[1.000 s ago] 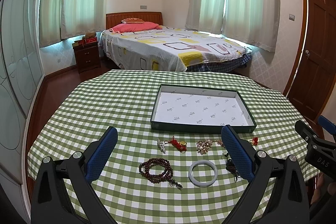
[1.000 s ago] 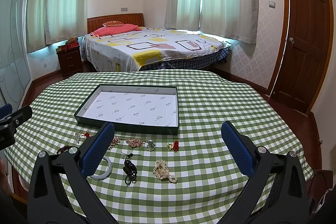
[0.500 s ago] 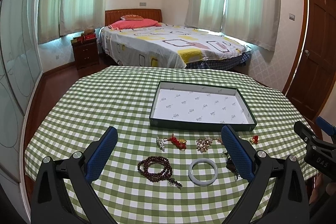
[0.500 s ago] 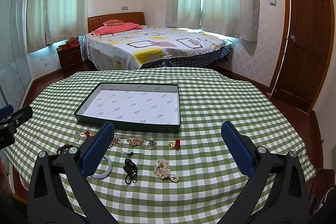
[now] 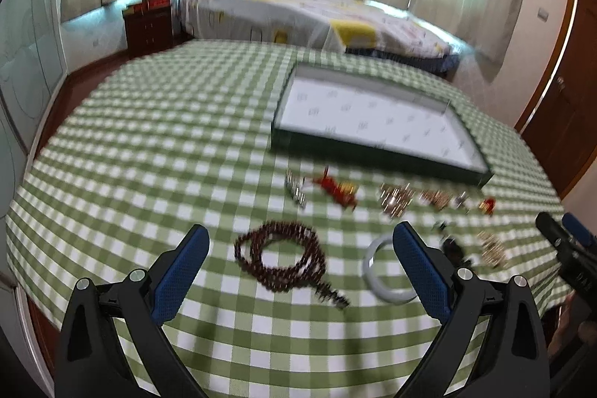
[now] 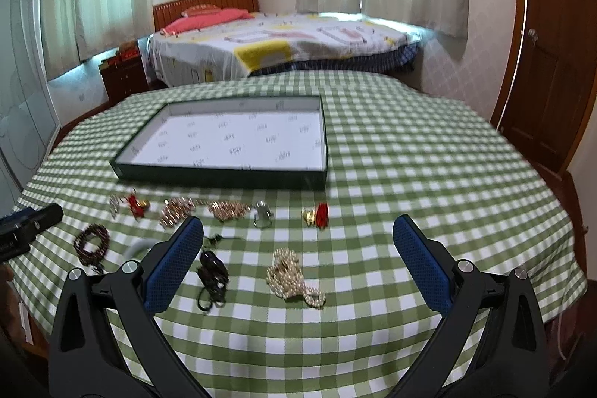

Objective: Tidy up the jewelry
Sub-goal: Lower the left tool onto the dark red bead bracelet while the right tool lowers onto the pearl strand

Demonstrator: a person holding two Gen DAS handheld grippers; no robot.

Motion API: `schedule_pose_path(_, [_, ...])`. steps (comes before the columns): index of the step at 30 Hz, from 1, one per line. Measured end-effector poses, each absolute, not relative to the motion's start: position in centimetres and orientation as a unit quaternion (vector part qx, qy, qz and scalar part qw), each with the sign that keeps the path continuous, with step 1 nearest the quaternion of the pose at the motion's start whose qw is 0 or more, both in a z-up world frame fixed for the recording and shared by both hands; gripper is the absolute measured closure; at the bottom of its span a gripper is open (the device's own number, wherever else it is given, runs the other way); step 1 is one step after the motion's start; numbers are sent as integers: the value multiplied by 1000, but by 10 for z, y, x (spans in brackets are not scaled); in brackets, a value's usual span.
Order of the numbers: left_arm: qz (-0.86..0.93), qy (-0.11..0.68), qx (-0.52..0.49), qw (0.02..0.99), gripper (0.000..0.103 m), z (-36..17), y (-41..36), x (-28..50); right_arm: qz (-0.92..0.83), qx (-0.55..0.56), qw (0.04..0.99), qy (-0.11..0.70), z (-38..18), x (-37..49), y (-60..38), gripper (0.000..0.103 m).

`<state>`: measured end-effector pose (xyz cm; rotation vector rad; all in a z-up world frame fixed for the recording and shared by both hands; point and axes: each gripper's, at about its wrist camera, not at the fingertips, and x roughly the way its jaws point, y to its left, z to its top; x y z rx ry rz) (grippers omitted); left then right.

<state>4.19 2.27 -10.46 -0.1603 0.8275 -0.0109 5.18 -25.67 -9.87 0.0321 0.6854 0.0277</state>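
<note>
Left wrist view, blurred: your left gripper [image 5: 300, 243] hovers with jaws spread wide and empty above the green checked table [image 5: 149, 144], over a dark bead bracelet [image 5: 280, 258]; a pale bangle [image 5: 384, 271] lies just right of it. Farther off sits the shallow green tray [image 5: 377, 152], white-lined and bare. Right wrist view: your right gripper [image 6: 298, 243] is equally wide and empty, hovering above a pearl strand [image 6: 293, 276], a black cord pendant [image 6: 211, 273] to its left.

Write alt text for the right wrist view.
An open right gripper hovers over a green checked tablecloth, above a pearl necklace. More jewelry lies in a row before an empty dark green tray; a bed stands behind.
</note>
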Motion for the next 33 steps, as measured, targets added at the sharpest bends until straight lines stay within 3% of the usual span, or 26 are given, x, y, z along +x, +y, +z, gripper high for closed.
schedule_pose_path(15, [11,459,-51,887,7,-158,26,75,22,29,919,392,-142,81,-264,4])
schedule_pose_path(25, [21,456,-14,890,9,-165,22,78,18,31,918,396,-146,84,-266,4])
schedule_pose_path(27, [21,446,-12,894,25,-162,24,77,18,33,918,396,-146,84,-267,4])
schedule_pose_path(28, [19,442,-9,897,39,-159,23,76,18,33,917,396,-146,84,-267,4])
schedule_pose_path(30, [18,438,-5,899,46,-157,22,75,20,33,917,398,-147,85,-266,4])
schedule_pose_path(33, [14,430,2,903,66,-157,20,72,22,32,916,399,-147,84,-265,4])
